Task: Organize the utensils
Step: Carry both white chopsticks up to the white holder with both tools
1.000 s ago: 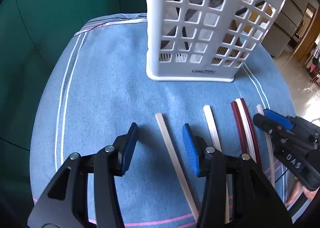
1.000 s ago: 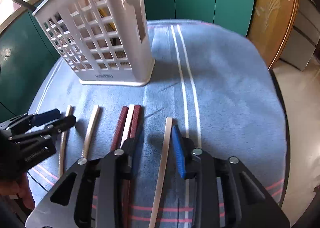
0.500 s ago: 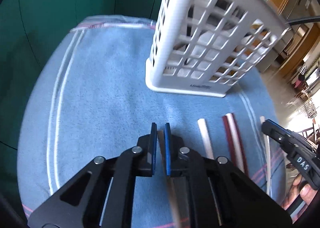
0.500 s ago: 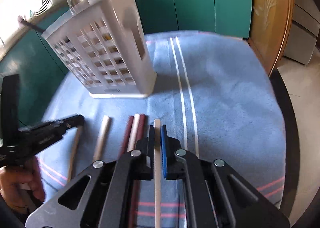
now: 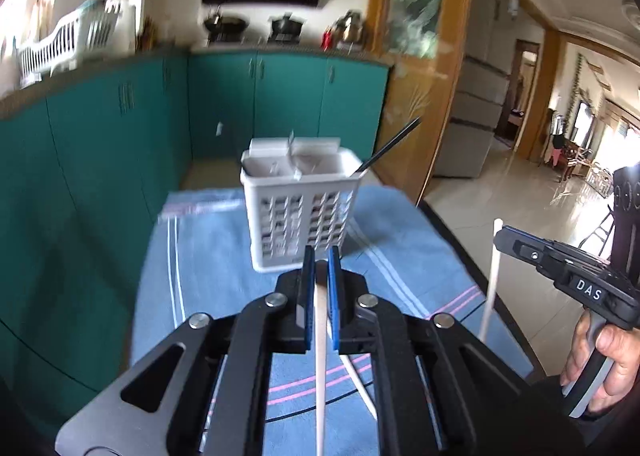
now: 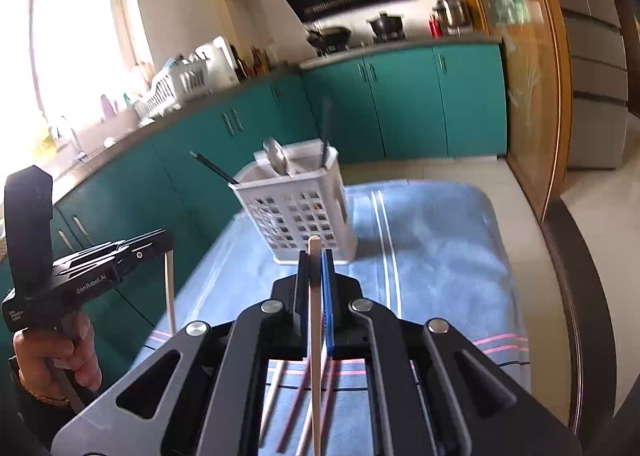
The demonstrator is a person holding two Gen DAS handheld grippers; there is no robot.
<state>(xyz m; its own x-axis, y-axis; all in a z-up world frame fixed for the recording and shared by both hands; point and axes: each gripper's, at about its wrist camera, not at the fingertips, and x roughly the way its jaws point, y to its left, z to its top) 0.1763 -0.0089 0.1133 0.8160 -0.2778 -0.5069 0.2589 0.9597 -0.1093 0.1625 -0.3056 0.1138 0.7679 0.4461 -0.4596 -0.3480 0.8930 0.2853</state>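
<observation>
Aloft, left tongs [image 5: 321,256] and right tongs [image 6: 315,256] each clamp pale chopstick [image 5: 320,356], well short of basket [image 5: 298,216] rim.

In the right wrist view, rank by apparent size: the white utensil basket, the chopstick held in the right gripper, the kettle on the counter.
1. white utensil basket
2. chopstick in the right gripper; nearness to the camera enlarges it
3. kettle, far away, so true size is unsure
</observation>
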